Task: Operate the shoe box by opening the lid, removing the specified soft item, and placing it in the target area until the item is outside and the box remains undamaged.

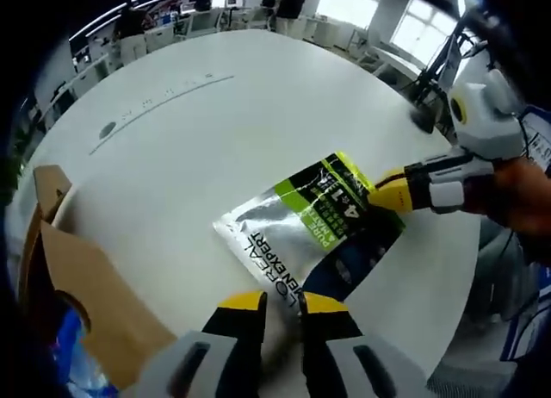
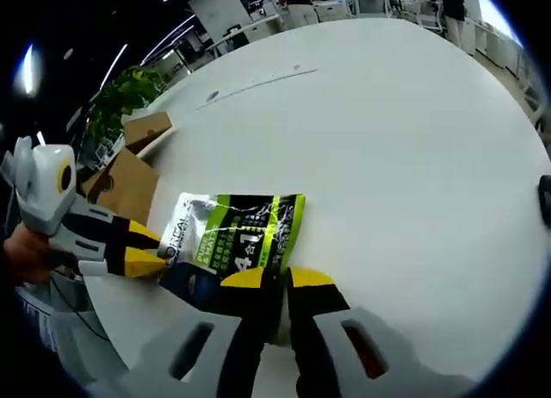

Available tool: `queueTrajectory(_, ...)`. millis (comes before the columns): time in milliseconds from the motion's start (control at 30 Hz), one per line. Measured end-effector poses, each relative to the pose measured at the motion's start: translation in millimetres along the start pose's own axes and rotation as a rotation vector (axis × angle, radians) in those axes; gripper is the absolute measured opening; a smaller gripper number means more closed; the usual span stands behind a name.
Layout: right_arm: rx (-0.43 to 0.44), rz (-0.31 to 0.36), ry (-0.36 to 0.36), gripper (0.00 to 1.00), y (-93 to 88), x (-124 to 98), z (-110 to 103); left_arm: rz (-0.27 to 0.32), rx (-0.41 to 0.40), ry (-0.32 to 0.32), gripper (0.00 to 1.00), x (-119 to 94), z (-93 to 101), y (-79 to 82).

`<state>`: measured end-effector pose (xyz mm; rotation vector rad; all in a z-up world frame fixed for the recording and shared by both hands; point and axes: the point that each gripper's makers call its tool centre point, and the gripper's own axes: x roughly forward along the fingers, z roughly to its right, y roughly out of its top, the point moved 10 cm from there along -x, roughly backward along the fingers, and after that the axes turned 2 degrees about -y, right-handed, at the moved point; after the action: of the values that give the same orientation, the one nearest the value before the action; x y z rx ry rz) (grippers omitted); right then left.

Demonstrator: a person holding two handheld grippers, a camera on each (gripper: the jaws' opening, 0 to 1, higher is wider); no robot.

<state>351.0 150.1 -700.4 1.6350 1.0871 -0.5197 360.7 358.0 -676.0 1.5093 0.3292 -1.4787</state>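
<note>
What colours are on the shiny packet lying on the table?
The soft silver foil packet has lime green and black bands with white lettering, clearest in the right gripper view.

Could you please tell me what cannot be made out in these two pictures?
- Box inside: left gripper view, cut off by the edge.
- Pouch near edge: right gripper view, behind the right hand-held gripper.
- Pouch small print: both views, too small.
- Table markings: left gripper view, too small.

Pouch [image 1: 314, 221] flat on table [image 1: 215, 114], between both claws, open shoe box [image 1: 82, 295] beside it
</note>
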Motion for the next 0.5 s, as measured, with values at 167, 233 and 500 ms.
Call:
queueTrajectory(167,-0.004,0.025,-0.028,0.15,2.6,-12,2,0.041,0.003,-0.002,0.18,-16,0.3,0.7)
queueTrajectory(233,0.003,0.042,-0.028,0.15,4.0,-16,2,0.08,-0.006,-0.017,0.2,-22,-0.1,0.6)
queueTrajectory(500,-0.02,0.08,-0.025,0.16,8.1,-29,-13,0.212,-0.058,-0.099,0.22,-37,-3.0,-3.0)
